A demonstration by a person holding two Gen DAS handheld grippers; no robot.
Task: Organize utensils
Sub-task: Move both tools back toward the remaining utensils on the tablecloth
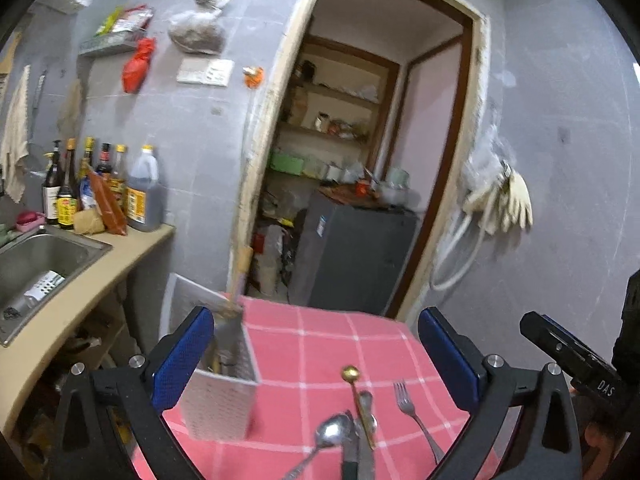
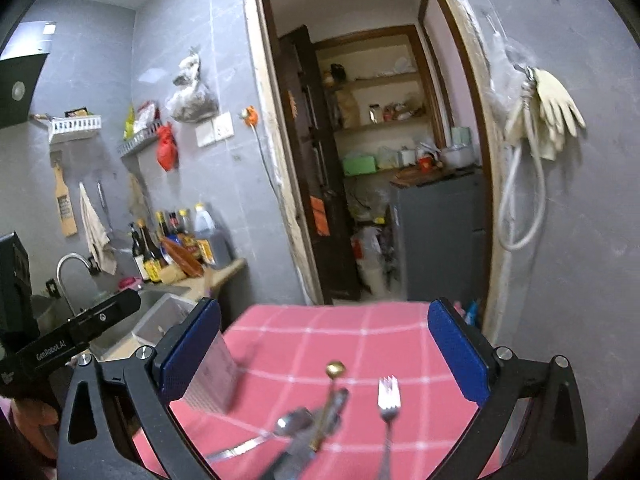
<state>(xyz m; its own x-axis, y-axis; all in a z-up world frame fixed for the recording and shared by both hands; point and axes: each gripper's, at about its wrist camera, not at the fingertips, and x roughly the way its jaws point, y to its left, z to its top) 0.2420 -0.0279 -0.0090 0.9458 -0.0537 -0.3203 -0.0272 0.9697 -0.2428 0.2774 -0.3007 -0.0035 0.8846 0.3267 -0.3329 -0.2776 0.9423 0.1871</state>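
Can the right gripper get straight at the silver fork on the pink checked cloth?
Probably yes. The silver fork lies apart from the piled spoons, and the open right gripper has nothing between it and the fork.

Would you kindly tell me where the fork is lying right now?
In both wrist views the fork lies on the pink checked tablecloth, right of the piled spoons, apart from them, tines pointing away.

1. The fork (image 2: 389, 412) handle, spoon (image 1: 334, 432) handle and knife (image 1: 352, 456) run off the bottom edge.
2. The holder (image 2: 212, 376) is blurred, partly behind a blue pad.
3. Holder contents are unclear.
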